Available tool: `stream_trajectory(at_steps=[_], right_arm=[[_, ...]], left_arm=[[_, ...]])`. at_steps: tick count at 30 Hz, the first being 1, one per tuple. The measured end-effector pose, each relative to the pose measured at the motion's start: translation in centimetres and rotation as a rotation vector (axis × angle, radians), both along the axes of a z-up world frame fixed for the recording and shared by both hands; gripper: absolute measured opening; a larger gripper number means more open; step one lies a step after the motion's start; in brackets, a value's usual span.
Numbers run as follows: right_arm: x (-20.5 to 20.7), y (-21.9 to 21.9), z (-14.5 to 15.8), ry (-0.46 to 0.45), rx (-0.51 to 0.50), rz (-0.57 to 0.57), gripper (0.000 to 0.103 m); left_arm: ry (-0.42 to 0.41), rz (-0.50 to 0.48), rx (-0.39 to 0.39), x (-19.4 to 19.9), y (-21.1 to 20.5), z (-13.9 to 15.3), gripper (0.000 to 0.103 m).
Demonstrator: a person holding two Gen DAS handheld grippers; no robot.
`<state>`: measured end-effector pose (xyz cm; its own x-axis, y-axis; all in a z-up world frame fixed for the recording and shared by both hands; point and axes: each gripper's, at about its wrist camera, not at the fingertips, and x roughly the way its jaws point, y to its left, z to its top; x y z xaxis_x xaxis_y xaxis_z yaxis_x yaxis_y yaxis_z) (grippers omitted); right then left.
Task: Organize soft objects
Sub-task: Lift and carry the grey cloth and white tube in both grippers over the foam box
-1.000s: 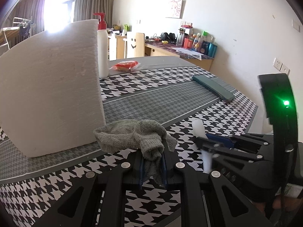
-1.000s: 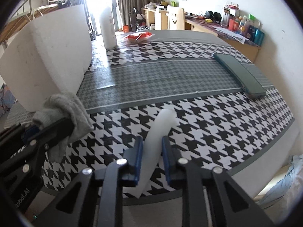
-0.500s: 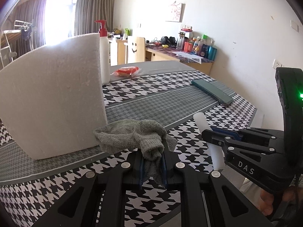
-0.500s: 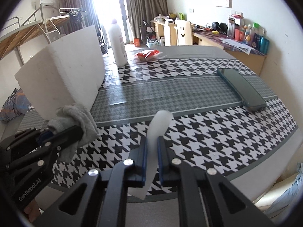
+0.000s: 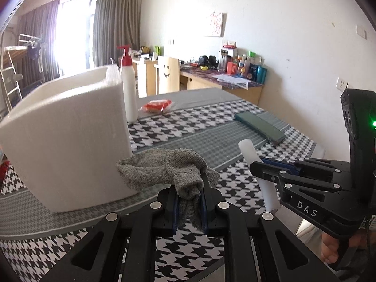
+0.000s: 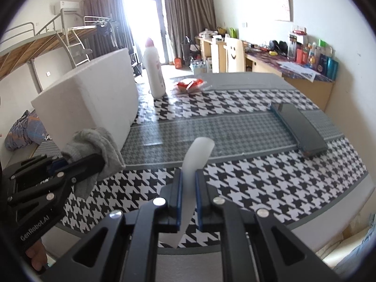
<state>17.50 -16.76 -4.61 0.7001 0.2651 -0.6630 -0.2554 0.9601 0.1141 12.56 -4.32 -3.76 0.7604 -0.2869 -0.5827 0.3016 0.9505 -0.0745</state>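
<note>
We see the left gripper [image 5: 189, 197] with its jaws clamped on a crumpled grey knitted sock [image 5: 169, 171], which bunches up above the blue pads and hangs a little below them, lifted off the surface [image 5: 164, 141] near its near edge. The right gripper [image 6: 188, 188] has its jaws pressed tight on a soft white translucent strip [image 6: 196, 157]; the strip stands up past the pads with a rounded tip and trails down beneath them, also clear of the houndstooth cloth. From the left wrist view, the right gripper sits just to the right, with the strip tilted beside the sock but apart from it. A few fingers [image 5: 329, 251] of the person's hand show under its handle.

A large white foam block [image 5: 68, 141] stands upright along the left edge of the surface, just behind the sock. Past the block's far end stands a white pump bottle with a red top [image 5: 128, 89], and beside it, towards the far edge, lies a red and clear plastic packet [image 5: 156, 105]. A flat dark green rectangular case [image 6: 298, 127] lies near the right edge, well apart from both grippers.

Beyond the surface we see a pale wooden chair with a smiley face [image 5: 168, 75] and a desk crowded with bottles [image 5: 235, 80] against the wall.
</note>
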Motion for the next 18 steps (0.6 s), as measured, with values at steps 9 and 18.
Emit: stream_trajectory(at_steps=[9, 18], right_arm=[[0.2, -0.7, 1.4, -0.043, 0.041, 0.014, 0.013], [0.1, -1.2, 1.8, -0.072, 0.064, 0.032, 0.013]], left_arm=[[-0.023, -0.011, -0.004, 0.0, -0.6, 1.1, 0.016], [-0.063, -0.008, 0.002, 0.1, -0.9, 2.7, 0.016]])
